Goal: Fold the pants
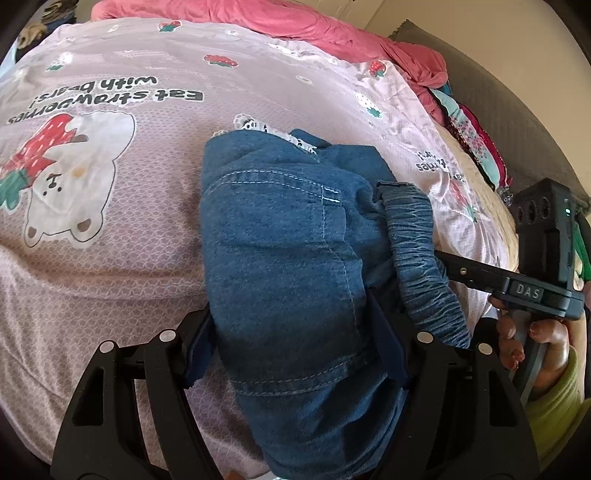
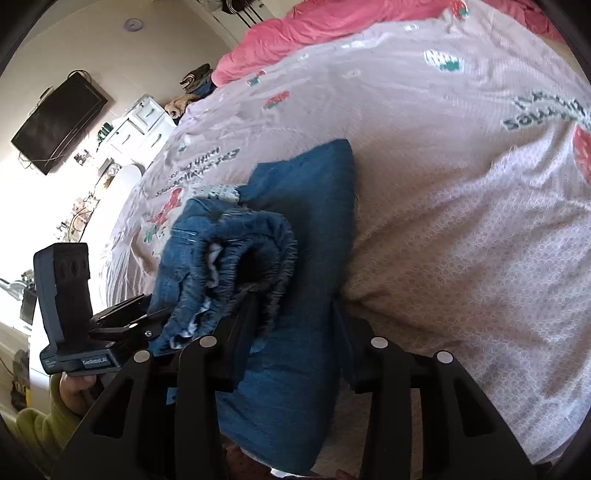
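Blue denim pants (image 1: 277, 221) lie folded in a thick bundle on the bed, the gathered elastic waistband (image 1: 417, 236) on the right side. My left gripper (image 1: 295, 343) straddles the near end of the bundle, both pads pressing on the denim. In the right wrist view the pants (image 2: 306, 192) run away from me. There my right gripper (image 2: 291, 332) grips a folded layer beside the curled waistband (image 2: 269, 236). One of its fingers (image 1: 469, 273) reaches in under the waistband in the left wrist view. Both sets of fingertips are buried in cloth.
The bedsheet (image 1: 110, 258) is pale pink with a bear and strawberries. A pink blanket (image 1: 295, 22) lies bunched at the far edge, and a clothes pile (image 1: 469, 136) at the right. A wall TV (image 2: 59, 125) and white dresser (image 2: 140, 125) stand beyond. A yellow-green sleeve (image 1: 554, 406) shows.
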A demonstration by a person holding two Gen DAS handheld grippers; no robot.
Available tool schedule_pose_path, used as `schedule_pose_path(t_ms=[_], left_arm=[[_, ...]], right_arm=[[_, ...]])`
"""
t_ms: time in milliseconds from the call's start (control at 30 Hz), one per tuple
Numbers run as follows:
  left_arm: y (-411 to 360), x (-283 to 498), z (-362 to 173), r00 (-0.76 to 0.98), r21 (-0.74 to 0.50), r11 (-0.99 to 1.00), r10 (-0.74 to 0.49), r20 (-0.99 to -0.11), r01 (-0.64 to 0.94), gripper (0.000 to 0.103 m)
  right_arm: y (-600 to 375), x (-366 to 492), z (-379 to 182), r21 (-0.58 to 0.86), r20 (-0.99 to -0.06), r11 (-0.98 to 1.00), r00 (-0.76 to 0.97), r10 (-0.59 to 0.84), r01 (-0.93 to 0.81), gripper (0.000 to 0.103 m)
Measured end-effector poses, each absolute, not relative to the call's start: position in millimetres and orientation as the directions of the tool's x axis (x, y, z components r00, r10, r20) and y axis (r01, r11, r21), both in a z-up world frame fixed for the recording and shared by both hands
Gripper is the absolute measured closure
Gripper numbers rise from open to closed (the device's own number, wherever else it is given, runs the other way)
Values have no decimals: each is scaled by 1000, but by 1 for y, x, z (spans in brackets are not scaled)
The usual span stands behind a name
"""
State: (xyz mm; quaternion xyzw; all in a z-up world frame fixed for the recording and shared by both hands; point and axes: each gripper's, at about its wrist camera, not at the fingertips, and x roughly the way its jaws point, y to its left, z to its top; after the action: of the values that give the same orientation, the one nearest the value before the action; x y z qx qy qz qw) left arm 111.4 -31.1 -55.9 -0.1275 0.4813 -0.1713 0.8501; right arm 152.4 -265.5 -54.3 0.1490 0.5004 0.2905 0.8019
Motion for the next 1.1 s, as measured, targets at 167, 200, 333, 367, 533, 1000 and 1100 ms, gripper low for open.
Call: schedule_pose_path(t_ms=[167,200,333,367,533,1000,1100], left_arm=[[-31,116,-57,481,-389,907,-417,-771,163,37],[-32,117,-56,483,-388,907,-416,-770,164,38],[-35,116,-50,493,-387,905,-422,-761,178,47],[-35,114,-47,499,-387,904,-425,-755,184,49],[-35,106,-32,519,-394,897,-437,-734,199,50],[-34,95,14,612,-359,902,-427,-666,239,52],[-32,103,19,619,-355,904,-423,-662,238,52]], right_arm=[[-262,163,-60,552,-702,764,309,642,-333,63],[-260,165,-61,553,-699,760,307,646,-341,65],[-254,161,-57,527,-679,746,327,657,-406,82],[-250,157,-53,496,-682,753,342,646,-433,84],[-246,144,-36,457,-654,744,383,653,-487,85],[-236,134,0,431,-595,716,424,683,-549,85],[-235,140,9,425,-585,715,434,685,-555,85]])
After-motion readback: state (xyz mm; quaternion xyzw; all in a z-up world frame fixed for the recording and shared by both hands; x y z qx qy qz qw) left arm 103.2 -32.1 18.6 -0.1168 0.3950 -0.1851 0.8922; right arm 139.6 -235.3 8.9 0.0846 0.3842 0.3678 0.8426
